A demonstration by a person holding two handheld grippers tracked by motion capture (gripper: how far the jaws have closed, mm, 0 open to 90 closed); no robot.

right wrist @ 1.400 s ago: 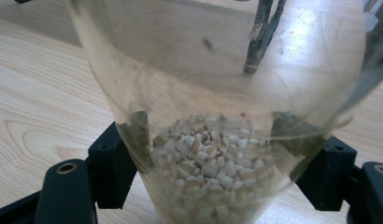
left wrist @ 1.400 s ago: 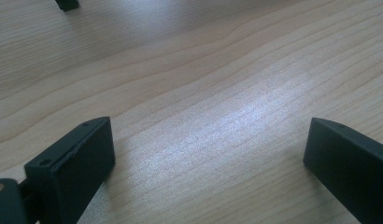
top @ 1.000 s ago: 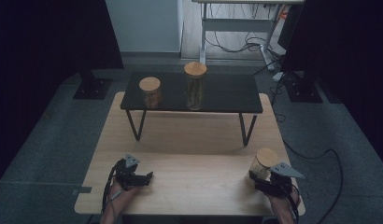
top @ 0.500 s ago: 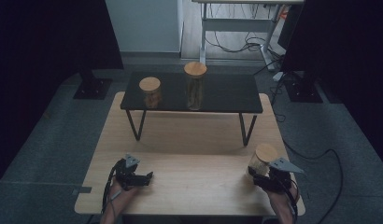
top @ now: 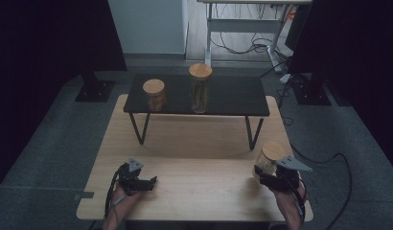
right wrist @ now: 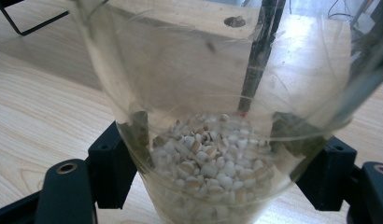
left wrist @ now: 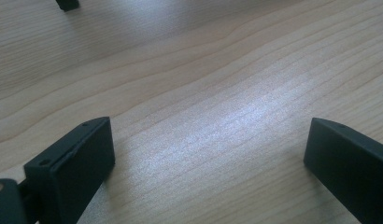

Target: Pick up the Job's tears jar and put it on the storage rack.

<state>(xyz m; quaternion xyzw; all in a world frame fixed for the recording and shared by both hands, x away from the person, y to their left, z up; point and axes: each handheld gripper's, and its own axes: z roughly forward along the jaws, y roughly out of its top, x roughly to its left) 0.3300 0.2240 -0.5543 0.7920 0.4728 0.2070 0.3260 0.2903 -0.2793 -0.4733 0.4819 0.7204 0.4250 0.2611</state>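
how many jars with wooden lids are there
3: a short jar on the left of the black shelf, a tall jar beside it, and a jar of grains clamped in the right gripper.

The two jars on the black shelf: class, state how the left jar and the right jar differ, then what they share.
1. Height: the left jar is short; the right jar is clearly taller.
2. Shape: the left jar looks squat, the right jar slender.
3. Place: the left jar stands near the left end of the black shelf, the right jar near its middle.
Shared: both stand upright, apart from each other, with round wooden lids on and brownish contents.
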